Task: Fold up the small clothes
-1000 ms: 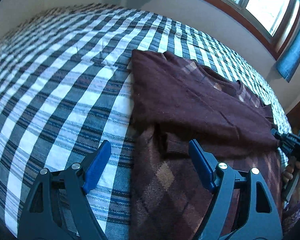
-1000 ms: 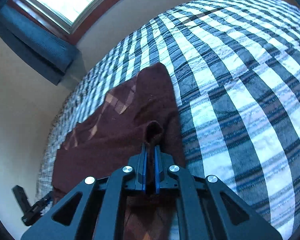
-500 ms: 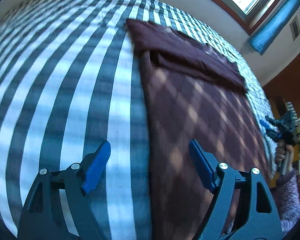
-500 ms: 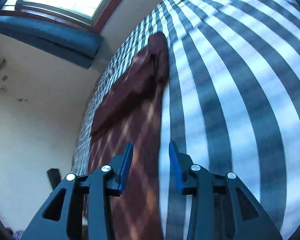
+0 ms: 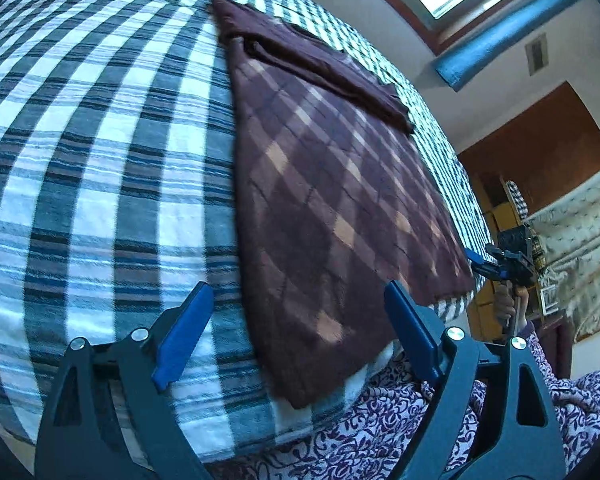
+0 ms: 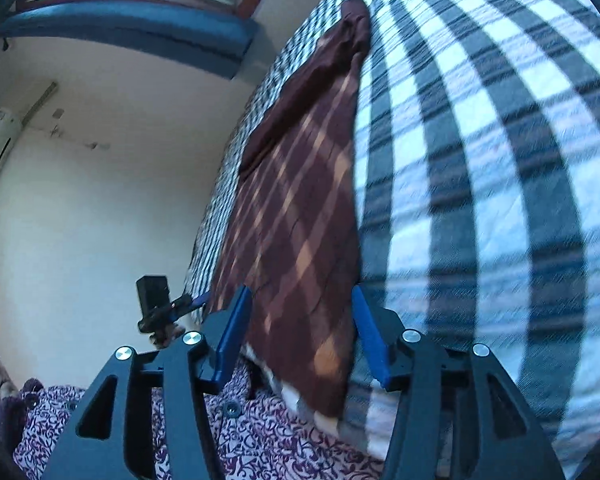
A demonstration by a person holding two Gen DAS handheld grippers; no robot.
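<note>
Plaid bed [image 5: 100, 152]; sweater [image 5: 340, 200] flat, hem between both tools' open jaws.

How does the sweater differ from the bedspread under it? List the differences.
The sweater is maroon with tan diamonds; the bedspread is white, grey and blue plaid. The sweater covers one strip; the bedspread spreads far past it. The sweater has sleeves folded across its far end; the bedspread shows no fold. Both lie flat.
</note>
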